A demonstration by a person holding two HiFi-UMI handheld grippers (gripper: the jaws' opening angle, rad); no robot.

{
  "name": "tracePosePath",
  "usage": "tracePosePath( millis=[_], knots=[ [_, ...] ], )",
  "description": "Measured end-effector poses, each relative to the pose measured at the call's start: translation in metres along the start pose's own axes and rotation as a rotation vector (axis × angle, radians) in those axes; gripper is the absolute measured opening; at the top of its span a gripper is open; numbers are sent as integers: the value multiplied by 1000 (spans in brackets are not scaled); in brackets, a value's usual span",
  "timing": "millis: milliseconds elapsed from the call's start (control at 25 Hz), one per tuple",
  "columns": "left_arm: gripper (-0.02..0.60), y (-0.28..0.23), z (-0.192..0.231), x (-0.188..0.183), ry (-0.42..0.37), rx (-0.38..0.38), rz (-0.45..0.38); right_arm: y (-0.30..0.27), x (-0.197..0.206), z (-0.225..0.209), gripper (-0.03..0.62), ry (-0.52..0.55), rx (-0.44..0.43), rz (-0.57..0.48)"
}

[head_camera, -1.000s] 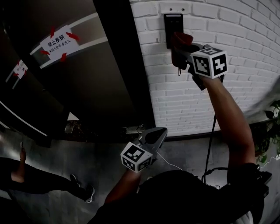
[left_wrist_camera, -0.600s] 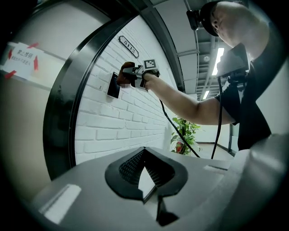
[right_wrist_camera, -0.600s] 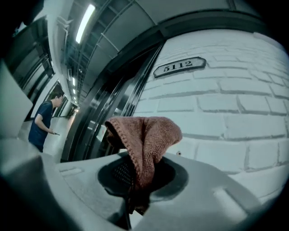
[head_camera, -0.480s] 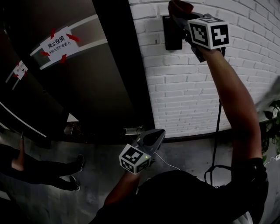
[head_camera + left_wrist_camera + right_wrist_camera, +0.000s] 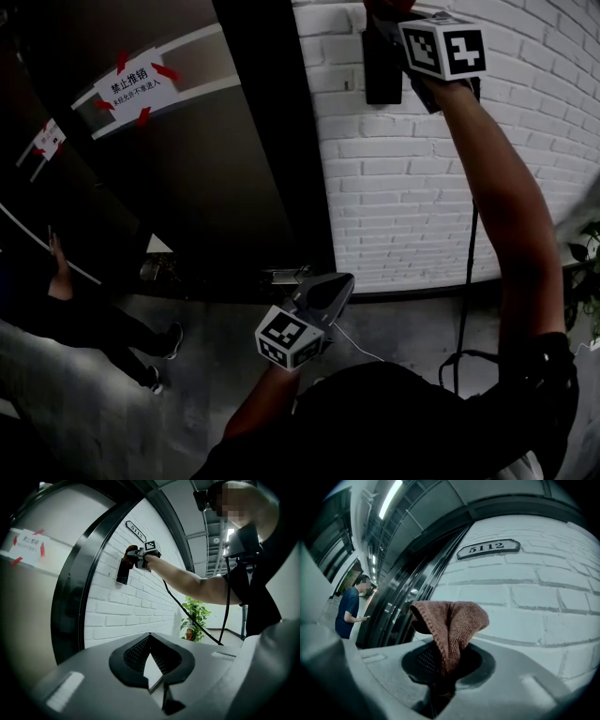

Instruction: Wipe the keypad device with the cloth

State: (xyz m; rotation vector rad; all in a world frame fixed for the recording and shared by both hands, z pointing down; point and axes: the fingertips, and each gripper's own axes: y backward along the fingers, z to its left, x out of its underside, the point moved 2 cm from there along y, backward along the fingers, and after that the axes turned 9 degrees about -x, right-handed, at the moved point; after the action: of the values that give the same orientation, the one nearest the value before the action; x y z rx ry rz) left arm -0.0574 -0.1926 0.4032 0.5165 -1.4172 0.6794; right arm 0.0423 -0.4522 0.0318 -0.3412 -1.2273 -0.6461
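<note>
The black keypad device (image 5: 382,73) hangs on the white brick wall (image 5: 403,187). My right gripper (image 5: 386,13) is raised to its top edge, shut on a reddish-brown cloth (image 5: 390,5). In the right gripper view the cloth (image 5: 451,623) droops out of the shut jaws (image 5: 443,656) and covers whatever lies behind it. The left gripper view shows the keypad (image 5: 123,571) with the cloth (image 5: 131,553) at its upper end. My left gripper (image 5: 340,283) hangs low by my waist, away from the wall, shut with nothing in it (image 5: 150,654).
A dark glass door (image 5: 187,187) with a taped white notice (image 5: 134,84) stands left of the wall. A person (image 5: 89,319) is on the floor at the lower left. A number plate (image 5: 488,549) sits above the keypad. A potted plant (image 5: 586,272) is at the right.
My right gripper has slid the cloth upward, from the keypad's lower part to its top. The person on the floor has stepped. My left gripper stayed put.
</note>
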Motion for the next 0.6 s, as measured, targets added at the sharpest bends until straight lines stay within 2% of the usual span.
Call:
tracePosePath(
  millis=[600],
  knots=[
    [17,-3,-1,2,-7,6,-10,-1,33,11,46,15,2,42]
  ],
)
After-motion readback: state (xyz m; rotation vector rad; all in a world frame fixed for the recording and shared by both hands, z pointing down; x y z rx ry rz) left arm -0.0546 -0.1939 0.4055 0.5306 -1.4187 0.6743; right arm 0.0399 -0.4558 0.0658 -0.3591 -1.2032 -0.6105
